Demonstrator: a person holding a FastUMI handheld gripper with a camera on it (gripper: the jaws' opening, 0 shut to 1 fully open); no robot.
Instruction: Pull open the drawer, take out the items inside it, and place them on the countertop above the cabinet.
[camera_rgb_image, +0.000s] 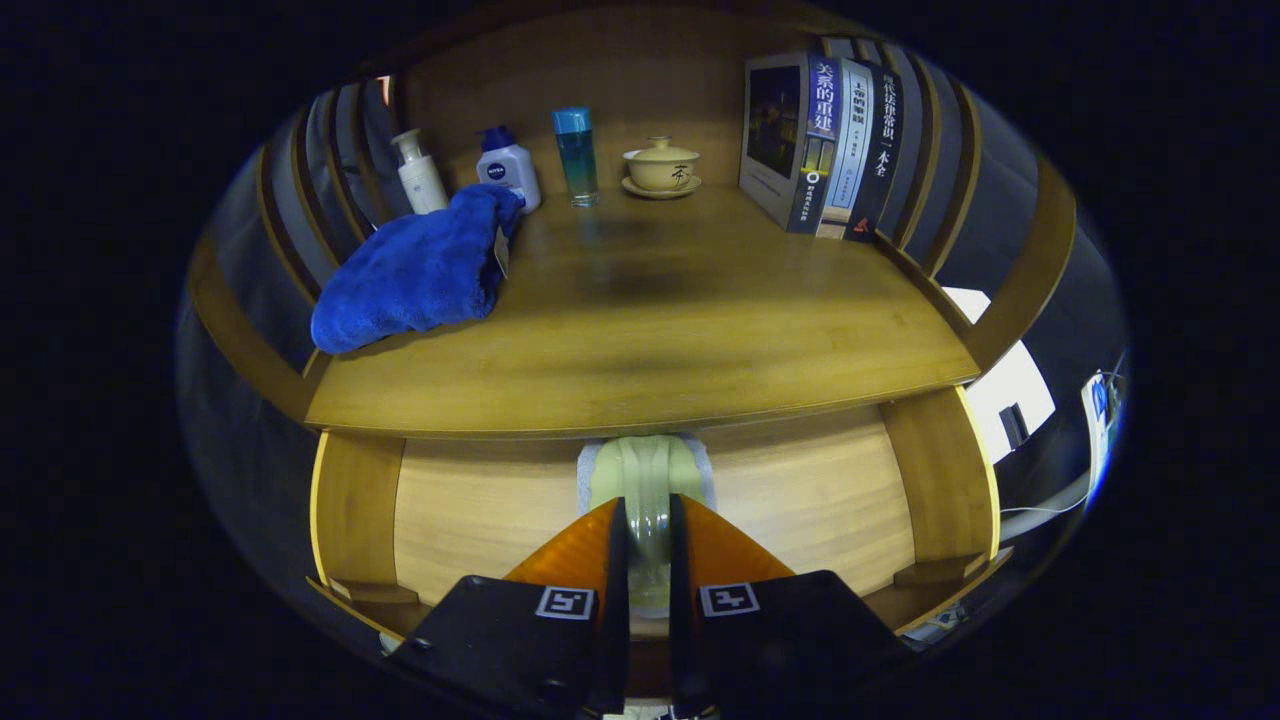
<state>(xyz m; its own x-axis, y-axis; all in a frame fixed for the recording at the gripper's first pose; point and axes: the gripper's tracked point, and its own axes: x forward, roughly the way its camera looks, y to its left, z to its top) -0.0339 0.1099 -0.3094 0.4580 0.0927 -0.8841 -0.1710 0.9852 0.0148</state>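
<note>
The wooden drawer front (800, 500) sits just under the front lip of the countertop (680, 330). A pale green looped handle (648, 465) on a white backing is fixed at the drawer's middle. My gripper (648, 525) is right up against the drawer, and its two fingers are closed on the handle's loop, which shows in the narrow gap between them. The drawer's inside is hidden, so I see none of its contents.
On the countertop a blue towel (415, 270) lies at the left. Along the back stand a white pump bottle (420, 175), a white bottle with a blue cap (508, 168), a blue bottle (576, 155) and a lidded cup on a saucer (661, 166). Books (825, 145) stand at the right.
</note>
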